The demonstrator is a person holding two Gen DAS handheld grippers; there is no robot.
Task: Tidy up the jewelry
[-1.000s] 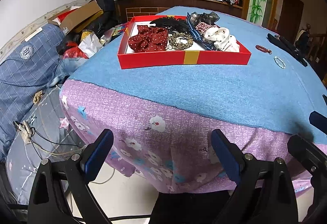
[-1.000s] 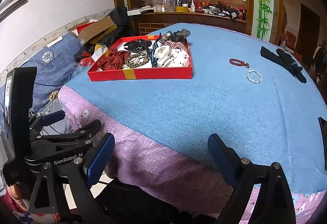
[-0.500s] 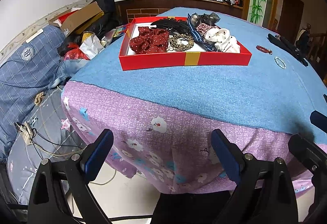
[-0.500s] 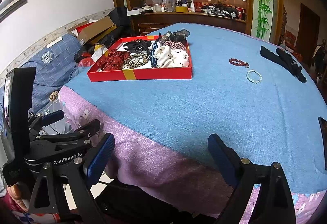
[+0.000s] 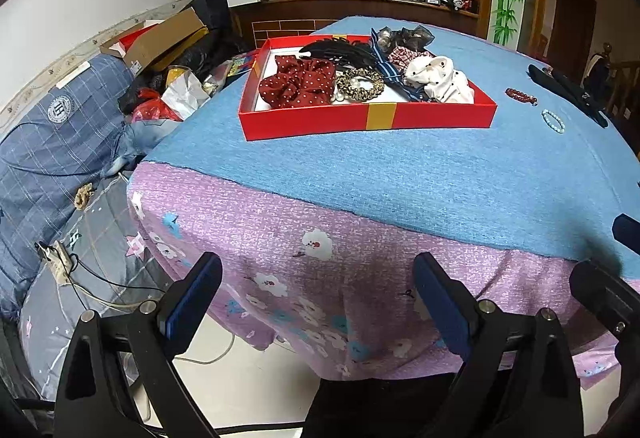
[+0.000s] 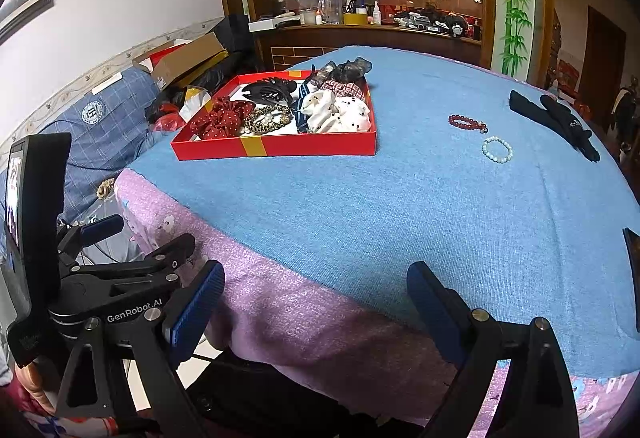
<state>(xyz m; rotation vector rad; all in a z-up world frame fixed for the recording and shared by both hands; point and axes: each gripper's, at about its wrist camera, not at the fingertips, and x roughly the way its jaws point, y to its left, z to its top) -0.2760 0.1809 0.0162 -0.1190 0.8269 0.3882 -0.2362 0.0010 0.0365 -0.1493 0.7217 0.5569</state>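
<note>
1. Cluttered living-room surroundings are seen behind a table draped in a blue cloth [image 6: 360, 206] over a purple floral one, with a wooden cabinet at twelve o'clock.
2. At about eleven o'clock in the right wrist view, a red box [image 6: 280, 148] has been set on the cloth; hair scrunchies and clips are heaped inside it, apparently so that loose accessories are gathered in one container.
3. Outside the box, at roughly one o'clock, a dark red bead bracelet [image 6: 466, 123] and a pale bead bracelet [image 6: 497, 149] are left lying flat, near each other but apart, with a black fabric item [image 6: 560, 122] beyond them. These are judged to be what remains to be sorted.
4. The left gripper [image 5: 316, 298] is held below the table edge with its fingers spread wide and nothing between them.
5. The right gripper [image 6: 316, 298] is likewise spread and empty, kept low at six o'clock, presumably readied for a reach toward the bracelets.
</note>
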